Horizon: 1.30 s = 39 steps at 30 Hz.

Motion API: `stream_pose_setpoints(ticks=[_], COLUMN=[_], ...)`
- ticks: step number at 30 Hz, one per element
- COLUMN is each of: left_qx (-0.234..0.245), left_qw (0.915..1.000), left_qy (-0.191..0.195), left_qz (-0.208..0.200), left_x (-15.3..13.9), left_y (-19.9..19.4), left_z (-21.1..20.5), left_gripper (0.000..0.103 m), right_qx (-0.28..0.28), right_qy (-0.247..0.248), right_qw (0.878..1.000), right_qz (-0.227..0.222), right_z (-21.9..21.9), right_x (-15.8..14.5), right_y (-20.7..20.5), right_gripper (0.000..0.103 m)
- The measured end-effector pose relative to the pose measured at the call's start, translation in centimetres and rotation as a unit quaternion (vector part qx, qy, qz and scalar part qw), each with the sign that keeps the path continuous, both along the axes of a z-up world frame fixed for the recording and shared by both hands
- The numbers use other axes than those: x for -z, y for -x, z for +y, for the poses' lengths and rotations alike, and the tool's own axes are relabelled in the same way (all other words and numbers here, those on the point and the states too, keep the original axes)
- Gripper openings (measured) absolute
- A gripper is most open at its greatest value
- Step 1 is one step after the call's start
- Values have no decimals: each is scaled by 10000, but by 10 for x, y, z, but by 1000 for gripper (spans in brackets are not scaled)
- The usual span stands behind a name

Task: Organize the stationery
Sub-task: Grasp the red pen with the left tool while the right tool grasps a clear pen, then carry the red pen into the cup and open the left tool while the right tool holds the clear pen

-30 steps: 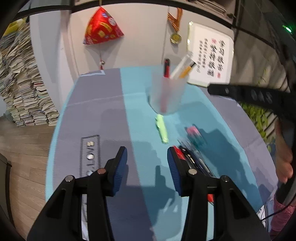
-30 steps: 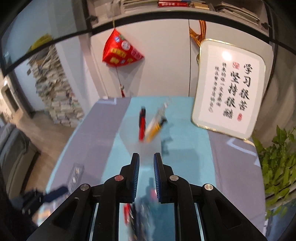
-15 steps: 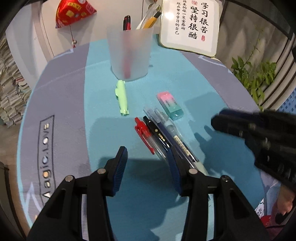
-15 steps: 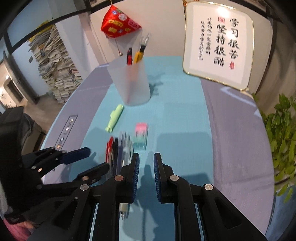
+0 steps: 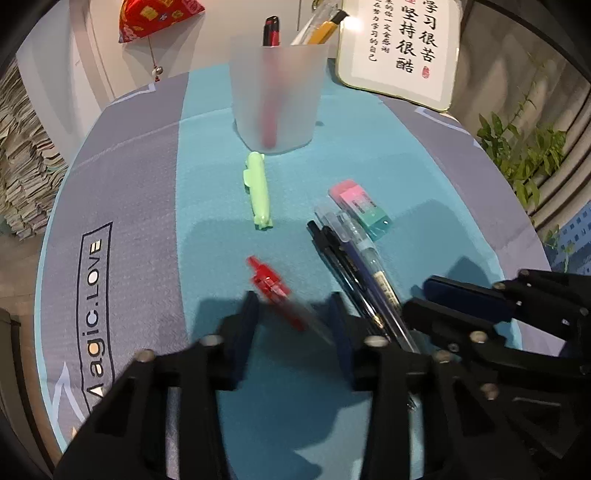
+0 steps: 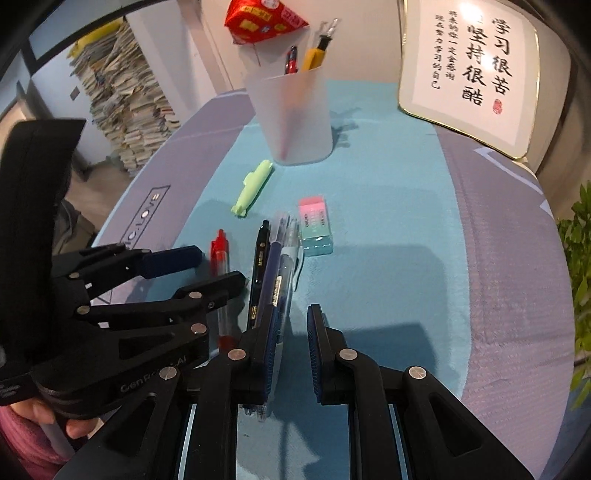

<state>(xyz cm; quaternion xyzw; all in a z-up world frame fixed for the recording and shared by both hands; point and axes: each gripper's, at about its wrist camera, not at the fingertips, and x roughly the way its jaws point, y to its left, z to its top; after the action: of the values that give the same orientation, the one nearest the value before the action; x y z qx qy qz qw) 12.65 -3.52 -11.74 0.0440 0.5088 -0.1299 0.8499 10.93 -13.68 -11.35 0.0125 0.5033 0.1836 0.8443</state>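
Two claws are down low over the teal and grey mat (image 5: pixel 147 166). The left gripper (image 5: pixel 293 306) has just been closing its jaws, and the red pen (image 5: pixel 269 280) lies slanting between them, its clicker end running out towards eleven o'clock. That view is smeared, but the pads look clear of the barrel, so call it released, not yet a grasp. Over at three o'clock from it is the right gripper (image 6: pixel 293 317), clenched nearly tight with nothing but mat showing in the slit. Its left finger hangs over the tail ends of three more pens lying side by side: a black pen (image 6: pixel 260 258), a dark blue pen (image 6: pixel 273 266) and a clear pen (image 6: pixel 288 258), all pointing to twelve. Just beyond their tips, at one o'clock, the pink and mint eraser (image 6: pixel 316 225) lies flat, close beside the clear pen. Out at eleven o'clock the pale green highlighter (image 5: pixel 258 188) rests alone on the teal strip, its far end close to the foot of the frosted cup (image 5: pixel 277 96). The cup stands upright at twelve, with a red pen and a yellow utility knife sticking out of it. Behind it, a framed calligraphy board (image 6: pixel 469 70) leans at two o'clock, and a red ornament (image 6: pixel 262 16) hangs on the wall at twelve.
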Motion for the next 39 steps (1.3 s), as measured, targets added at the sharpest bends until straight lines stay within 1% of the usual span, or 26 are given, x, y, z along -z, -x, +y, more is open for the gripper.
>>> stream_pose_setpoints(ticks=[1,2,5,7,9,11,16,21,23,24,25,28,29,33,36,39], left_qx=[20,32,130,173,168,134,23,2,62,110,149,210,235,272,290,264], left_qw=[10000,9999,9997,9997,9997,9998,9999,9999,9999,9998,9996,9990,9984,9960,9936,9916], left_qy=[51,104,191,163,171,95,36,69,91,149,224,388,460,559,614,615], left_qz=[18,27,38,36,74,68,144,120,96,107,99,-118,-242,-641,-908,-1106], left_x=[0,0,0,0,1,1,1,1,1,1,-1,-16,-24,-53,-72,-84], left_y=[0,0,-3,-4,-5,-7,-22,-31,-31,-30,-27,-15,-11,2,11,17], left_z=[1,3,7,11,14,14,15,15,13,13,14,17,18,21,23,26], left_gripper=[24,19,13,13,13,13,13,12,12,12,12,12,12,12,12,12], right_qx=[-16,-7,-3,-4,25,63,309,337,352,367,399,427,425,470,475,508], right_qy=[16,68,80,128,321,370,412,371,239,111,-121,-402,-437,-483,-601,-685], right_qw=[10000,10000,9999,9998,9994,9992,9984,9984,9987,9989,9988,9983,9981,9962,9945,9923], right_qz=[15,-2,71,166,80,115,227,268,265,284,261,-19,-115,-551,-716,-897], right_z=[2,4,9,14,21,24,27,25,21,19,13,-1,-4,-11,-13,-18], right_x=[1,2,6,11,10,9,8,8,8,7,3,-19,-26,-55,-67,-78], right_y=[-1,-2,-7,-13,-16,-21,-42,-48,-45,-46,-42,-29,-24,-7,0,10], right_gripper=[15,15,15,15,15,15,15,15,15,15,15,14,11,11,11,11])
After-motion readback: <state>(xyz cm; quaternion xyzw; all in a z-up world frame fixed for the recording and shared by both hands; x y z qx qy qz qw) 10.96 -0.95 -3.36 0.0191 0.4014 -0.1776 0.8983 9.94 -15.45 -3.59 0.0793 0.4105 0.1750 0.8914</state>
